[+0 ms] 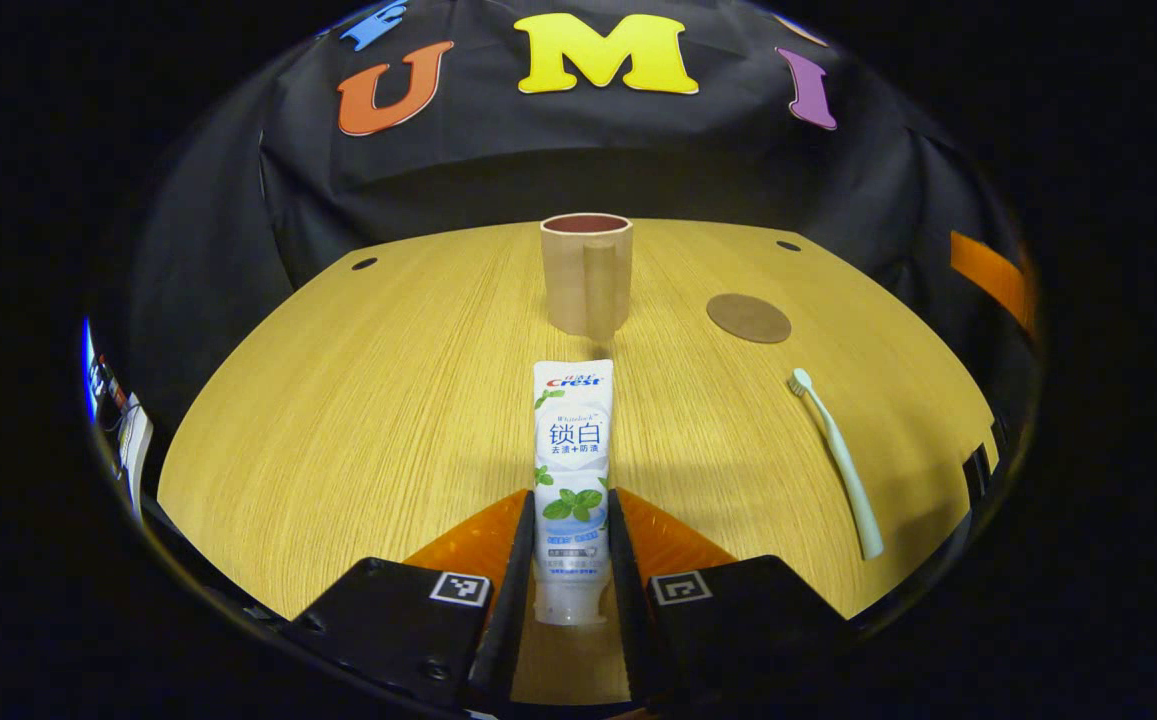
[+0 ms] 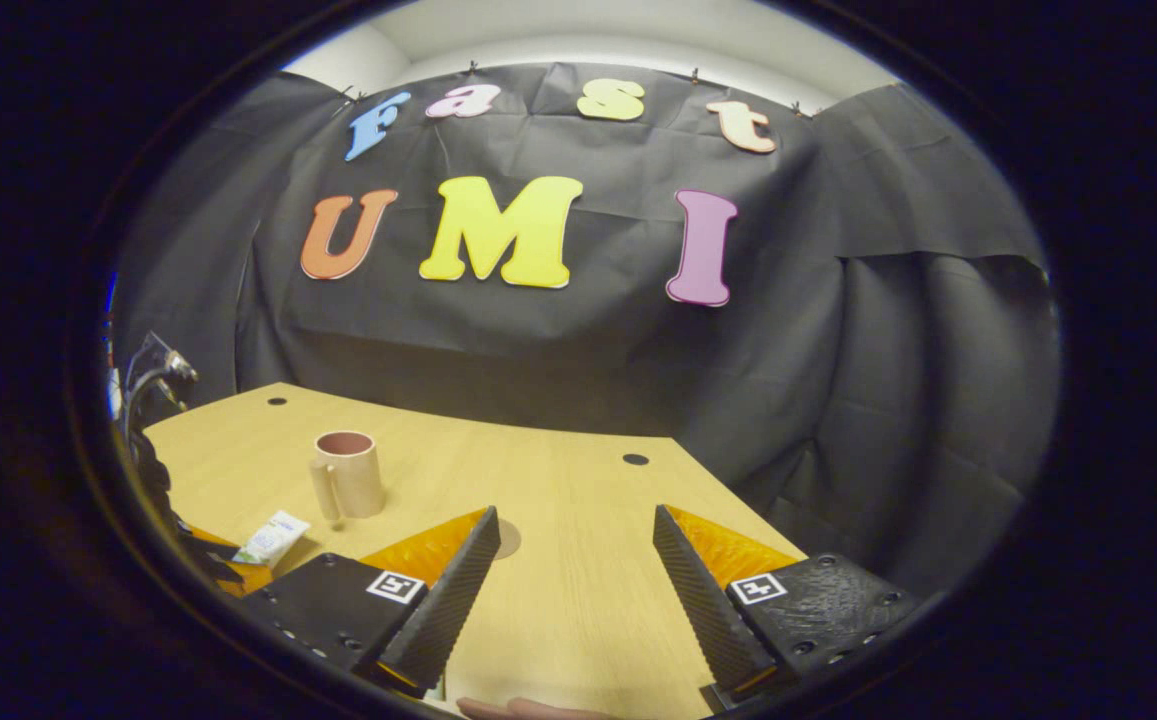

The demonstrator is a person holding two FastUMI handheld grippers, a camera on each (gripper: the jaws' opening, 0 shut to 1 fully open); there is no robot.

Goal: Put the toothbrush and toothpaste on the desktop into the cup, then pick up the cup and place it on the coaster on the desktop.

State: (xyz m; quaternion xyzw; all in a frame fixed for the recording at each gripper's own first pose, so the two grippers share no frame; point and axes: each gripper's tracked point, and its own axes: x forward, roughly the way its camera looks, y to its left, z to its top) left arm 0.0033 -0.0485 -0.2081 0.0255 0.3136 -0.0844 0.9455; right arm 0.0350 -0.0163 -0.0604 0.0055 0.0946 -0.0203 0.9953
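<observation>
On the desk (image 1: pixel 358 420), toothpaste (image 1: pixel 572 470) lies before the cup (image 1: pixel 586 272); coaster (image 1: pixel 748 318) and toothbrush (image 1: pixel 838 460) lie to its right

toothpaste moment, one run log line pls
left tool: shut on toothpaste | right tool: open | toothbrush: on desktop | cup: empty

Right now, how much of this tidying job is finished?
Nothing is finished yet. The left claw has closed on the toothpaste, which lies on the desk. The toothbrush lies untouched, the cup is empty, and the coaster is bare. The right claw hangs open.
</observation>
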